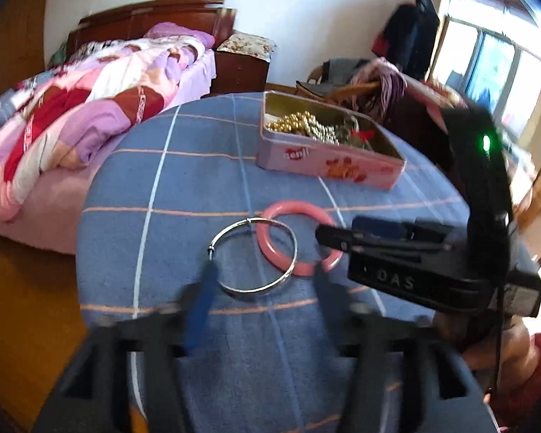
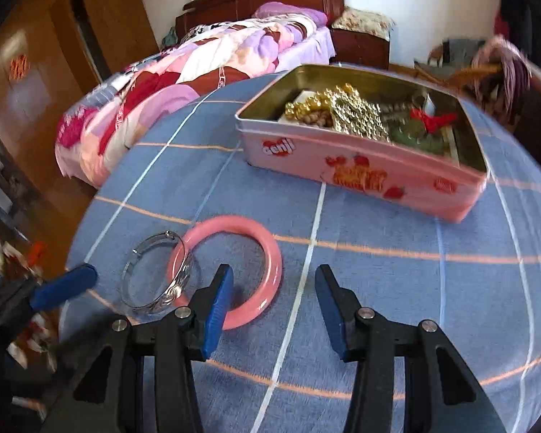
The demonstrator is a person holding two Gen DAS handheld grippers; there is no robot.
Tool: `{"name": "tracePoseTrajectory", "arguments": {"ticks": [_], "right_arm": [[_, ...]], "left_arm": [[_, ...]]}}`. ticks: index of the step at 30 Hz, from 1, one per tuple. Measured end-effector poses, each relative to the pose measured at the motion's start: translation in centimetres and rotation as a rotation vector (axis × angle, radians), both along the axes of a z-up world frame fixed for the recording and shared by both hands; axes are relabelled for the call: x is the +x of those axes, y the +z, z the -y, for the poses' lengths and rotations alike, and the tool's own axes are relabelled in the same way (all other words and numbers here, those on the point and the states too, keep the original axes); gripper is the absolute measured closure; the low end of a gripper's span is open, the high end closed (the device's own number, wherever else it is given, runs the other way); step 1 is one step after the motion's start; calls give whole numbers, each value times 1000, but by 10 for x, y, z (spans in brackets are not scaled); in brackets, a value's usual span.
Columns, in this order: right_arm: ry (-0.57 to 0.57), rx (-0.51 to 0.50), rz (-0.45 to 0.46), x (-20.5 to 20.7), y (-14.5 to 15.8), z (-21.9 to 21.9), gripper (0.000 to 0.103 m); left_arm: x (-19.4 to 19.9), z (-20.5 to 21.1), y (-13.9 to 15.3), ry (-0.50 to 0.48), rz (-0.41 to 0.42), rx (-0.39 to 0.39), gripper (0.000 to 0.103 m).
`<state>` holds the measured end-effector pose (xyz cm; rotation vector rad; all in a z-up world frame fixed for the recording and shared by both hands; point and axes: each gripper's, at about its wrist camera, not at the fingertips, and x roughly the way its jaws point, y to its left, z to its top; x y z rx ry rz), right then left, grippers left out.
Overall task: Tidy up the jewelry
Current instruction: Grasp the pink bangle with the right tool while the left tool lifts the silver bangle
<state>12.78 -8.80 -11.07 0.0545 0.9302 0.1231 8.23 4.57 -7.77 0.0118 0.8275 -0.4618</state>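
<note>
Pink bangle [image 2: 231, 270] and silver bangle [image 2: 158, 274] lie overlapped on the blue cloth [image 2: 378, 288], near side of the tin [image 2: 360, 169], well apart from it. My right claw [image 2: 274, 288] stands part open, empty, one pad inside the pink ring. My left claw [image 1: 259, 285] is open, empty, astride both rings. Judgement: pink is rigid, smooth, likely slippery; pinch across its rim. Silver is thin, light, may flex. Which ring lies on top is unclear; left pads are blurred.
</note>
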Motion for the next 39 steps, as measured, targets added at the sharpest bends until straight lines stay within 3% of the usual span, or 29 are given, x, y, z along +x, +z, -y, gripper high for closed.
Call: {"name": "tracePoseTrajectory", "arguments": {"ticks": [1,2,3,5,6,7,12,15,16,18,20,22,23,25,26,27,30,35,39], "right_arm": [[14,-37,4,1,0,-4,71],[31,-80,7,1,0,-8,88],[38,-98,4,2,-1,-8,91],[31,-85,-5,3,-1,-3,93],[20,-80,-8,2,-1,2,93],[10,-82,-8,2,0,5,93],[-67,-90,0,-8,1,36,94],[-102,-80,1,-20,2,62,94],[-105,-74,2,-23,3,67,94],[-114,-72,7,-29,4,77,93],[-107,-36,10,-33,4,83,93],[-126,26,19,-35,6,89,92],[-136,52,22,-35,6,91,89],[-152,110,32,-36,8,95,67],[-157,127,38,-36,10,95,41],[-159,134,47,-37,12,93,25],[-151,128,84,-40,18,89,24],[-79,51,26,-28,9,66,24],[-43,-35,-6,-20,0,50,20]], "left_arm": [[0,2,-1,-8,2,11,40],[1,5,-3,-21,-3,22,40],[4,8,-6,-24,-9,39,41],[7,12,-12,-43,-31,58,46],[9,14,-15,-56,-42,62,57],[10,16,-17,-61,-53,67,62],[9,23,-19,-50,-51,101,62],[5,13,-12,-32,-43,50,61],[5,8,-9,-23,-40,21,58],[5,-3,-4,26,-15,-9,32],[10,-8,-2,70,1,-18,18],[17,-11,-6,97,-28,-37,16],[21,-9,-9,100,-45,-42,16],[27,-4,-16,106,-77,-28,16],[30,0,-18,106,-93,-14,16],[32,6,-20,105,-94,8,16],[35,16,-22,107,-108,48,16],[33,29,-25,120,-91,155,18],[29,30,-24,105,-70,163,30]]}}
